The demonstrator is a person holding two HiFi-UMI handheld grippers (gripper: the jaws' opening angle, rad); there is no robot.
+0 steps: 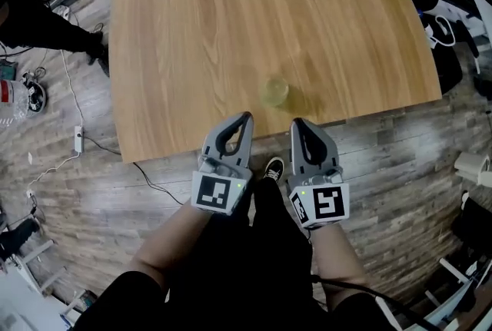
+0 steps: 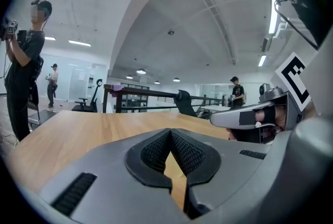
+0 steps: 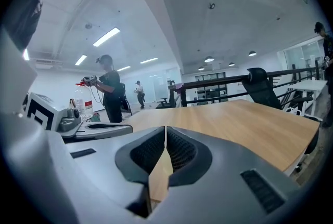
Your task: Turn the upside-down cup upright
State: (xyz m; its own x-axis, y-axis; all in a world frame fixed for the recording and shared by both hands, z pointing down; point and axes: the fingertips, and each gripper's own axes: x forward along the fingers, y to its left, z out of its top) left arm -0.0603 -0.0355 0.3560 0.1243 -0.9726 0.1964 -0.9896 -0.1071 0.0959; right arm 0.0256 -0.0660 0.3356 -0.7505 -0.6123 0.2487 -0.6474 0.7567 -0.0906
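A small translucent yellowish cup (image 1: 274, 91) stands on the wooden table (image 1: 231, 22) close to its near edge; which way up it is I cannot tell. My left gripper (image 1: 246, 117) is shut and empty, its tips at the table's near edge, below and left of the cup. My right gripper (image 1: 297, 124) is also shut and empty, below and right of the cup. The left gripper view shows the closed left gripper (image 2: 170, 131) over the tabletop, with the right gripper (image 2: 250, 116) beside it. In the right gripper view the closed right gripper (image 3: 165, 128) hides the cup.
Wood floor surrounds the table. A power strip (image 1: 78, 139) and cables lie at the left, dark chairs (image 1: 450, 53) stand at the right. My shoe (image 1: 273, 167) shows between the grippers. A person (image 2: 23, 67) stands beyond the table's far left.
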